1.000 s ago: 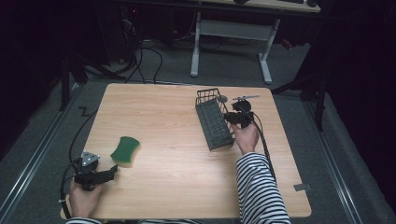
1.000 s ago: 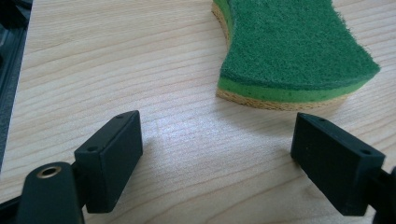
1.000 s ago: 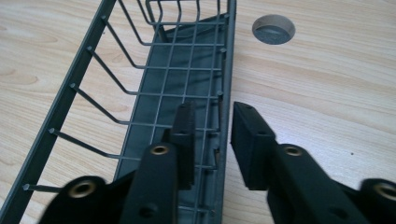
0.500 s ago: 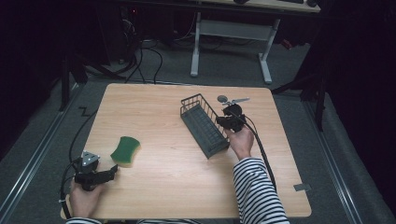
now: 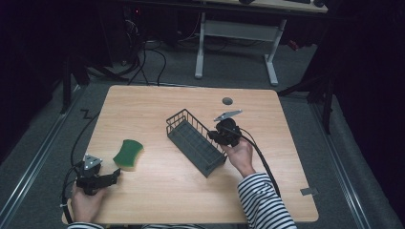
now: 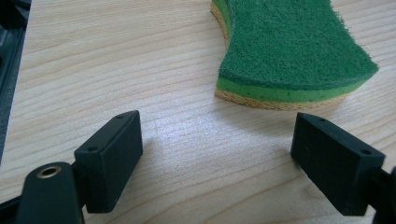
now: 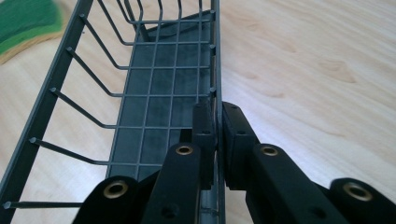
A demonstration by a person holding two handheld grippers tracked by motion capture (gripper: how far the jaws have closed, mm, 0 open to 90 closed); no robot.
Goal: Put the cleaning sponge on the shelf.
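The person's left hand (image 5: pixel 85 199) rests at the near left corner, wrapped around the left black two-jaw gripper (image 5: pixel 113 177) with its grey three-cornered plate on top. That gripper lies low and level, its jaws standing well apart with nothing between them, a cable trailing back from it. The right arm, in a black-and-white striped sleeve (image 5: pixel 261 200), reaches forward and inward. The right hand (image 5: pixel 240 155) holds the right black gripper (image 5: pixel 216 137) pointing left, its jaws pinched together, a thick cable looping back along the forearm.
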